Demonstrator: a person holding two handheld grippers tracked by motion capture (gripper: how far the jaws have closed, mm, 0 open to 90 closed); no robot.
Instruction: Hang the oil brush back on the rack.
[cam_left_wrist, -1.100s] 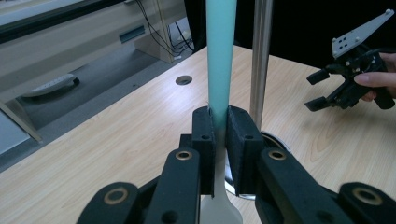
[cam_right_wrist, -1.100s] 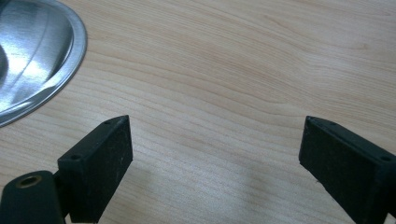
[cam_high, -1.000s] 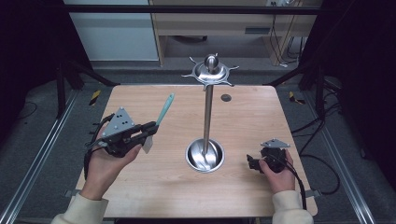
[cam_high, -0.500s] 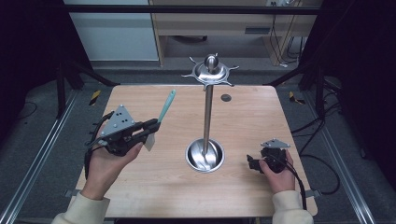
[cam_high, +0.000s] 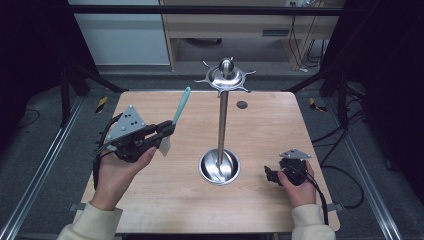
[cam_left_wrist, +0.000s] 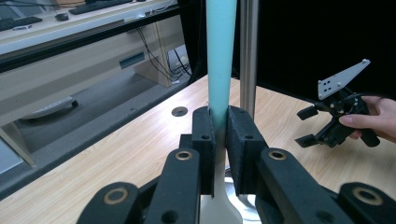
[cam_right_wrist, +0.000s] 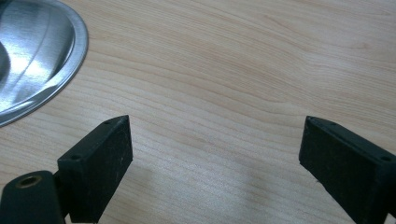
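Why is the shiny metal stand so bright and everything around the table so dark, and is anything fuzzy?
High view: the room lamp glints off the metal stand; the wooden table is lit and its surroundings fall into shadow. Left gripper view: the turquoise spatula handle, clamped in the left gripper, looks sharp; the shelves behind look soft. Right gripper view: the right gripper casts a faint shadow on the wood.
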